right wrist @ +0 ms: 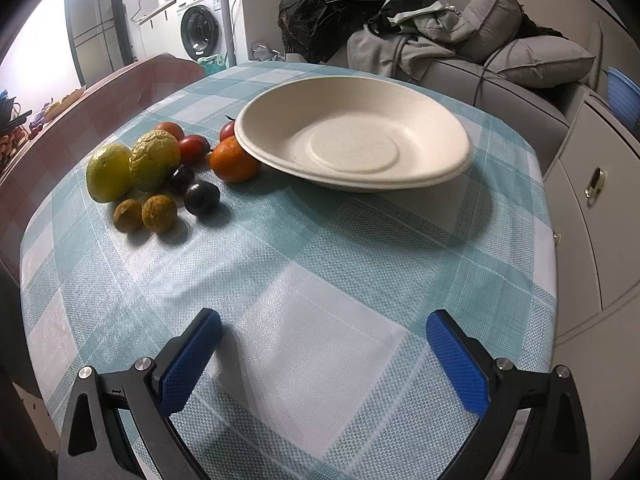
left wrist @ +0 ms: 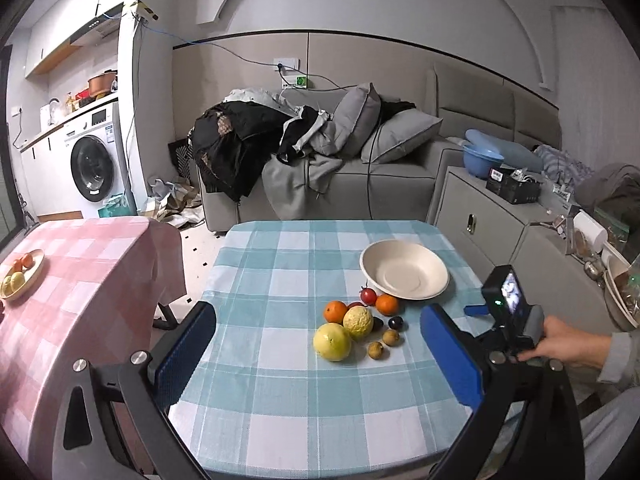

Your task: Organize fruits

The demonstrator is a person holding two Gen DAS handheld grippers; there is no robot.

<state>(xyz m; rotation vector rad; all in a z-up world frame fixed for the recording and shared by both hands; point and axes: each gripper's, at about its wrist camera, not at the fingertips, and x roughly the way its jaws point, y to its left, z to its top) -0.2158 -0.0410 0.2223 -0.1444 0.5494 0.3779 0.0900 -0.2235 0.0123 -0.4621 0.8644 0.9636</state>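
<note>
**Fruit heaped, bowl tilted**

Left wrist view: my left gripper (left wrist: 316,354) gapes wide, empty; the fruit pile (left wrist: 356,326) sits ahead between my jaws, right gripper (left wrist: 504,304) beyond.

Right wrist view: my right gripper (right wrist: 324,356) is wide, empty; only here the bowl (right wrist: 440,136) visibly rests on an orange (right wrist: 234,160). Pulling it could tip the bowl.
</note>
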